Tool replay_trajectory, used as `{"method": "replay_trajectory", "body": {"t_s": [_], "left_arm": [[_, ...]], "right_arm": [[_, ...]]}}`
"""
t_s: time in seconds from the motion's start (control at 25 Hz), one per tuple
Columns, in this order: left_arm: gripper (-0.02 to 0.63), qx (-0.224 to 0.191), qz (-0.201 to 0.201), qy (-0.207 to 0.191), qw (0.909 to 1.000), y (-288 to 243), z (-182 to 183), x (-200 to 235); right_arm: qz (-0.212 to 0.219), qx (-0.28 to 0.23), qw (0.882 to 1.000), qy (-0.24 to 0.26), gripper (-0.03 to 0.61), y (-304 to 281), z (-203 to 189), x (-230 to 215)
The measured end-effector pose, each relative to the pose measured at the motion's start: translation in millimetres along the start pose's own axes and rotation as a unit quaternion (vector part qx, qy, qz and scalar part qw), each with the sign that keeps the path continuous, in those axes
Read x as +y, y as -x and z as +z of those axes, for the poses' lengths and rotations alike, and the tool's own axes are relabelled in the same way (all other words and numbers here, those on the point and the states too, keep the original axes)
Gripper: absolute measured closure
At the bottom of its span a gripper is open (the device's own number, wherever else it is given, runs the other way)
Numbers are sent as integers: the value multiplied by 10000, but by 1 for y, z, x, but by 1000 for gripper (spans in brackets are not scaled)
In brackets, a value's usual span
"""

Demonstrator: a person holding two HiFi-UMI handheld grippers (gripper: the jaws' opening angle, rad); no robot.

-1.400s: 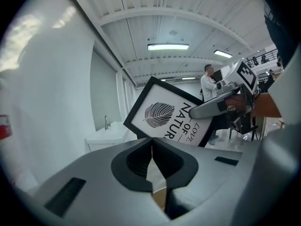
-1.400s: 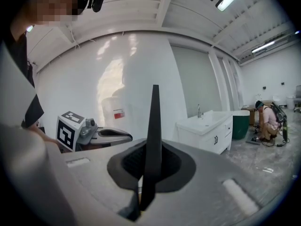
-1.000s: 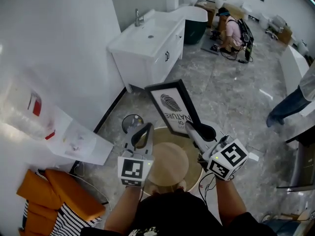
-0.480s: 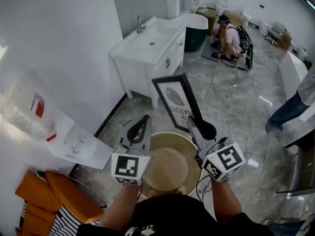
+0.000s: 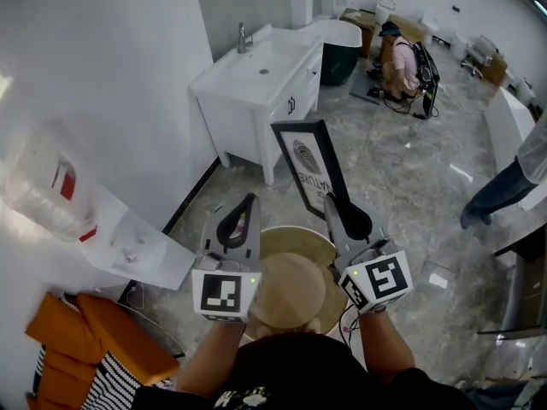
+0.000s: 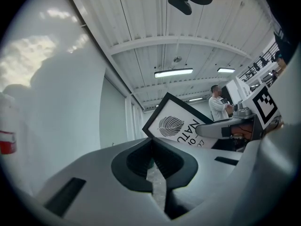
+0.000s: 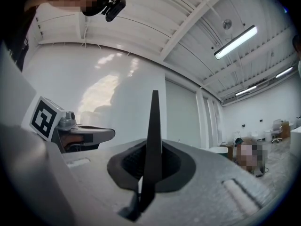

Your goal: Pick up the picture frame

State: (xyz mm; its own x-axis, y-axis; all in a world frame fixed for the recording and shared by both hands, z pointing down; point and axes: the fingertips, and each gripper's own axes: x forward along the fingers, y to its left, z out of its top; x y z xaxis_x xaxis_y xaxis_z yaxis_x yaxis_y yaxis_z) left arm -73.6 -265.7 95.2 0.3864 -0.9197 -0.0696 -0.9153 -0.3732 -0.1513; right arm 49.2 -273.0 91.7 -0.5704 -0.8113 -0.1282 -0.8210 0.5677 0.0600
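Your right gripper (image 5: 332, 203) has its jaws clamped tight on the lower edge of the picture frame (image 5: 311, 167). It holds the frame up in the air over the grey stone floor (image 5: 402, 178), clear of everything else. The frame's black border tilts away from you, and its white print with a leaf and lettering faces up. In the right gripper view the frame (image 7: 154, 135) shows edge-on, a thin dark blade rising from between the pads of the right gripper (image 7: 150, 166). Your left gripper (image 5: 249, 202) sits just beside the right one and apart from the frame. In the left gripper view its jaws (image 6: 154, 161) are drawn together with nothing between them, and the frame (image 6: 181, 126) shows beyond them. Below both grippers sits a round tan piece (image 5: 295, 284); you cannot tell whether it is a stool or a low table. Ahead, against the wall, a white vanity (image 5: 256, 101) carries a shallow basin (image 5: 272, 58), which holds only the small dark spot of its drain, with a tap (image 5: 242, 37) at its back edge. Beyond it stands a dark green tub (image 5: 340, 58) whose inside is hidden from you.
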Motion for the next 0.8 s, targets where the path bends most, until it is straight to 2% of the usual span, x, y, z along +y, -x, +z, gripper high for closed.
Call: {"method": "replay_trajectory", "body": {"t_s": [0.28,0.44,0.8], "left_arm": [[598,13,68,128,9999,1,3,-2],[598,-46,-73,-181,9998,1,-1,-3],[597,-48,-129,-198,9997,-2,-4,-4]], "right_arm": [[22,-97,9999,93,568,3,4,2],[53,-75,9999,43,568,2,3,1],[77,-33,10000,49,568,0,0,0]]}}
